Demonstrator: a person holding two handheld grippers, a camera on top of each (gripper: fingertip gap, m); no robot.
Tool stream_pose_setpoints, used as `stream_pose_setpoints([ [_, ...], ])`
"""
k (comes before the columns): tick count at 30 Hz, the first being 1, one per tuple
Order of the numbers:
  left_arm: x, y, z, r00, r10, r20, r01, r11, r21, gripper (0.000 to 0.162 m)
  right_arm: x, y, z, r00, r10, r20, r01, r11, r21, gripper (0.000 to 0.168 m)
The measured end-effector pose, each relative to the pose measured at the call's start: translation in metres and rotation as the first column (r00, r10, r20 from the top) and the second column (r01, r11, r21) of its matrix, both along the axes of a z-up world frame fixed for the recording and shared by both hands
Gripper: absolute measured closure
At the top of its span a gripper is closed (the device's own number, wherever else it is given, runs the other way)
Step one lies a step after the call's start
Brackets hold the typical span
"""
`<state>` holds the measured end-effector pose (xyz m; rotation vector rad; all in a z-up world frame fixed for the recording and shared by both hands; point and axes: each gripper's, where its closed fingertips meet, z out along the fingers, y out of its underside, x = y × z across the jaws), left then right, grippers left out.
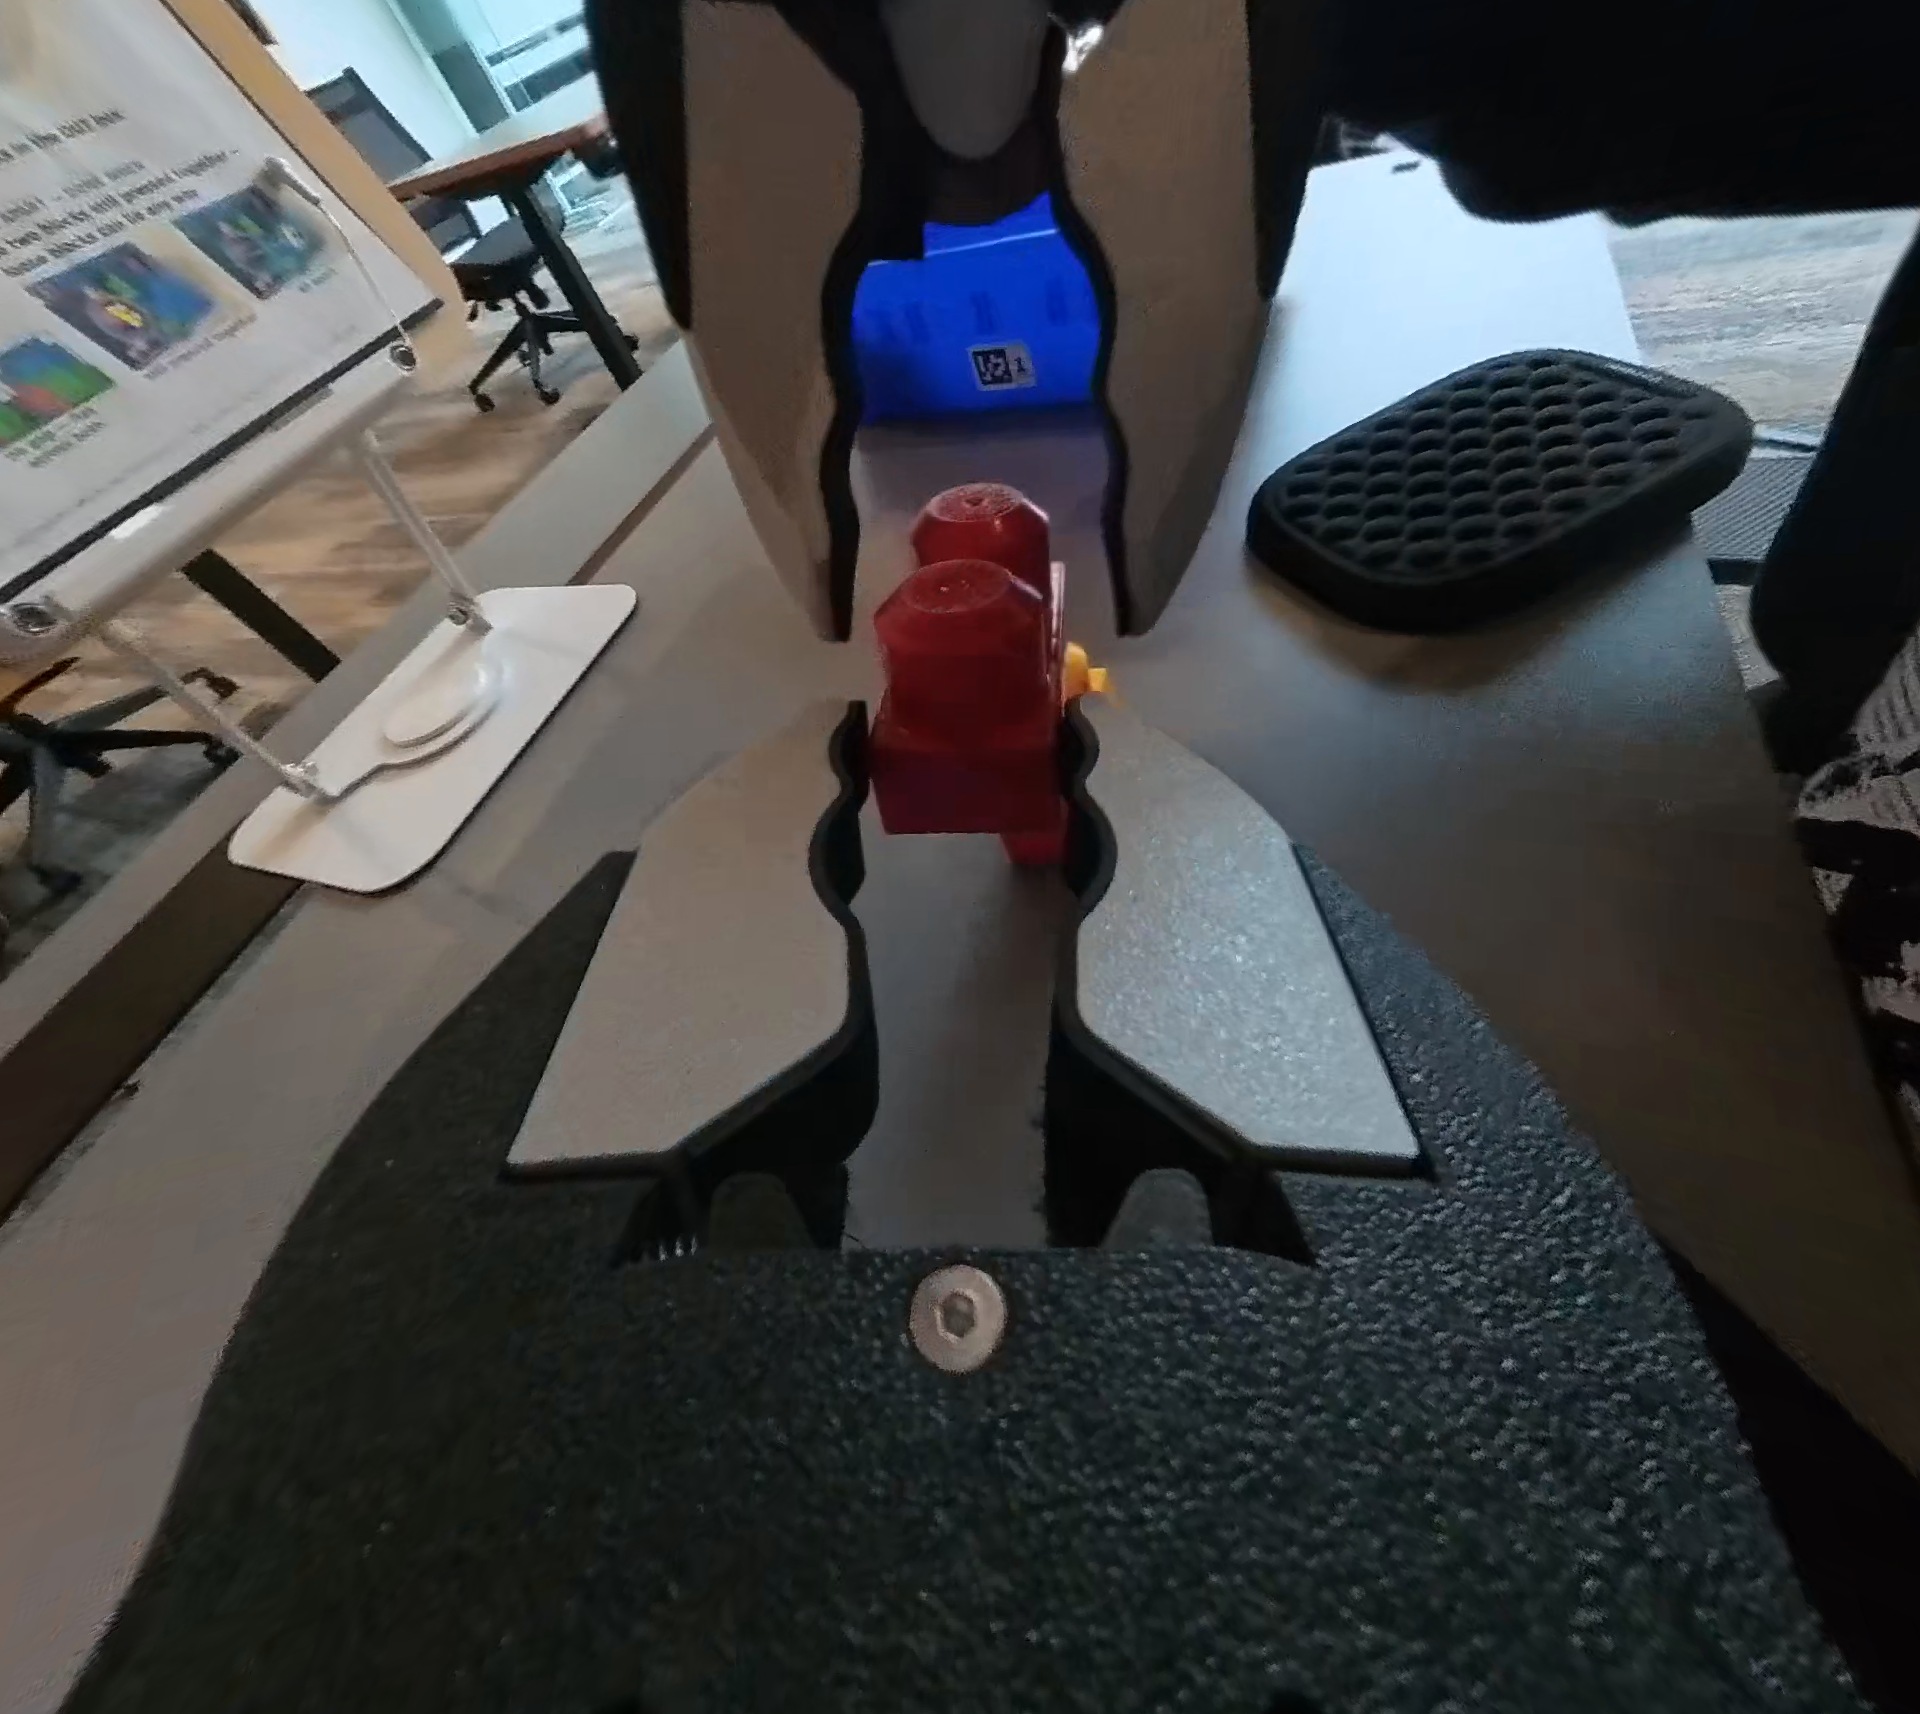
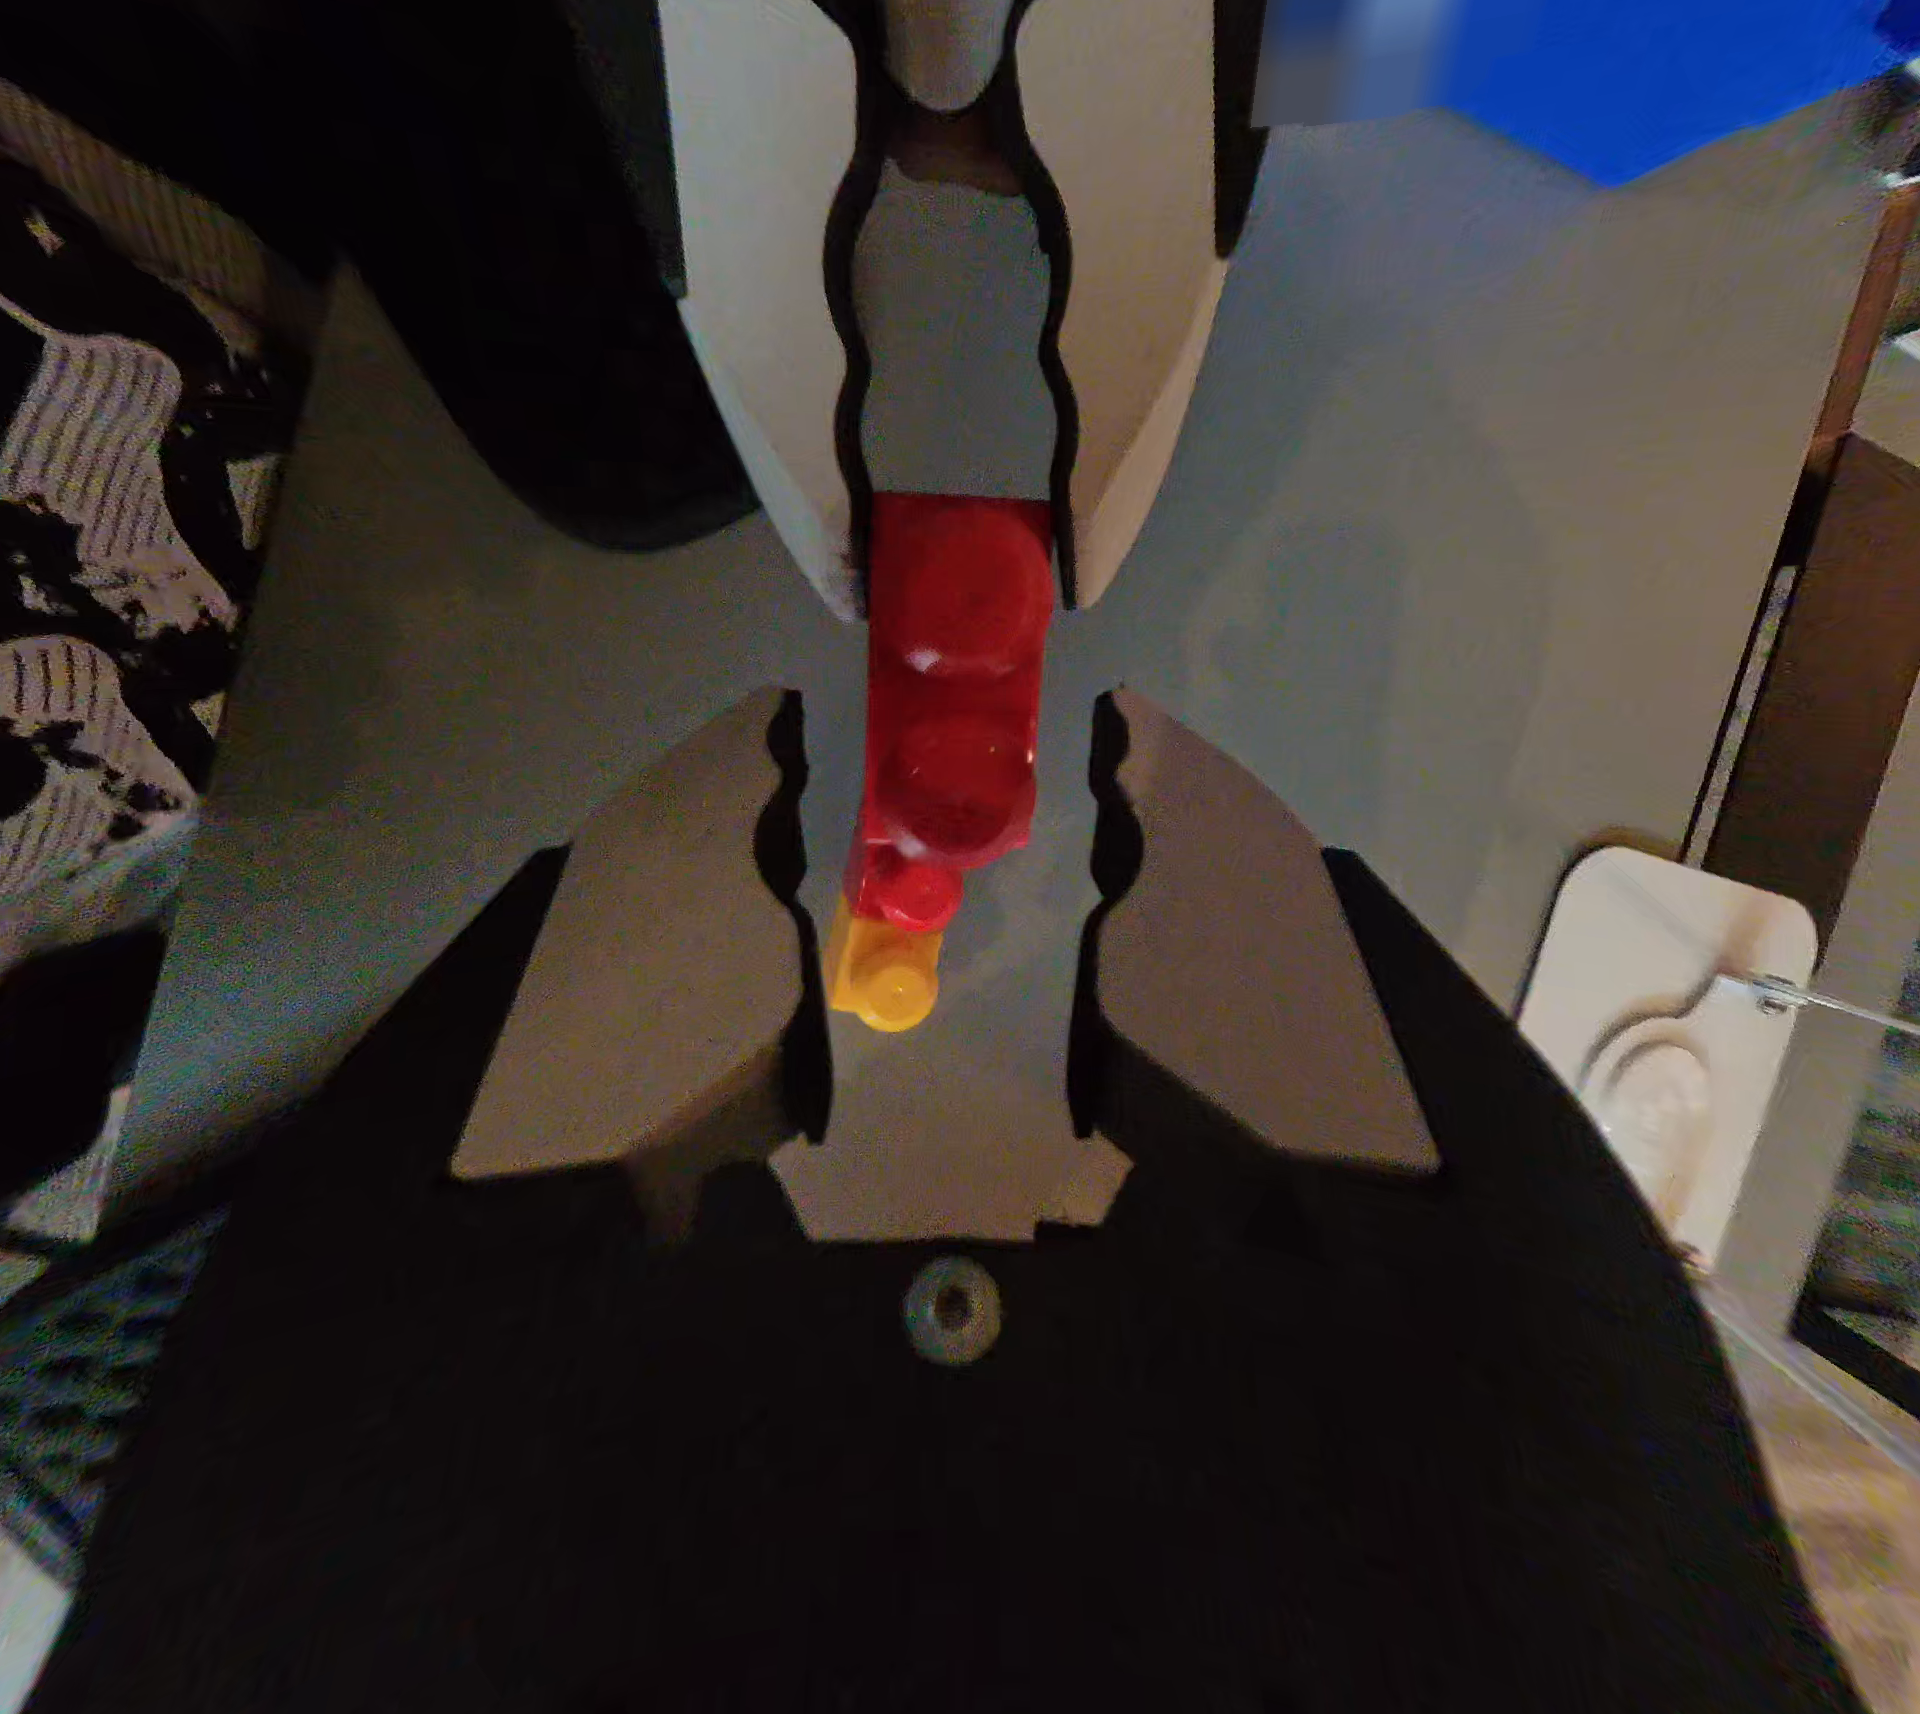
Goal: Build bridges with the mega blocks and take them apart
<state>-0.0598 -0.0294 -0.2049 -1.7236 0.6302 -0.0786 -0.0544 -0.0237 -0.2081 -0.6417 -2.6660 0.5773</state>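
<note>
I am closing my left tongs (image 1: 966,729) on the red two-stud block (image 1: 961,698) at the centre of the left wrist view, their black pads pressing its sides. In the right wrist view my right tongs (image 2: 951,708) are standing open around the near end of that block (image 2: 951,677), pads apart from it. Below it, a smaller red block (image 2: 909,890) and a yellow block (image 2: 883,978) are showing at centre frame. The grey table (image 1: 1403,781) is lying beneath; a blue bin (image 1: 977,334) sits at upper centre, a black honeycomb pad (image 1: 1496,480) at right, a sign stand (image 1: 416,729) at left.
</note>
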Motion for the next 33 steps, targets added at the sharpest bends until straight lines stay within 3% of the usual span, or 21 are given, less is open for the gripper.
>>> stream_pose_setpoints([
  [4,0.006,0.002,0.001,0.999,-0.019,0.033,0.019,1.0,0.014,0.127,0.003,0.0,-0.007,0.997,0.018,0.073,-0.025,0.994,0.106,0.12],
  [8,0.008,0.002,0.002,0.997,-0.037,0.062,0.035,0.999,0.025,0.126,0.002,-0.003,-0.01,0.996,0.015,0.092,-0.027,0.992,0.127,0.131],
  [13,0.011,0.003,0.001,0.994,-0.059,0.094,0.055,0.997,0.045,0.126,0.004,-0.002,-0.013,0.995,0.009,0.101,-0.022,0.991,0.134,0.133],
  [17,0.006,0.005,-0.008,0.984,-0.086,0.155,0.077,0.995,0.062,0.105,0.008,0.011,-0.014,0.994,-0.022,0.109,0.005,0.988,0.152,0.134],
  [22,-0.004,0.008,-0.02,0.956,-0.114,0.269,0.08,0.988,0.135,0.092,0.018,0.032,-0.02,0.987,-0.083,0.138,0.059,0.984,0.169,0.134],
  [24,-0.008,0.011,-0.032,0.963,-0.106,0.247,0.08,0.99,0.112,0.082,0.023,0.041,-0.023,0.983,-0.112,0.146,0.087,0.982,0.165,0.134],
  [33,-0.037,0.004,-0.056,0.955,-0.106,0.279,0.082,0.992,0.095,0.08,0.039,0.069,-0.044,0.964,-0.191,0.186,0.158,0.971,0.181,0.134],
])
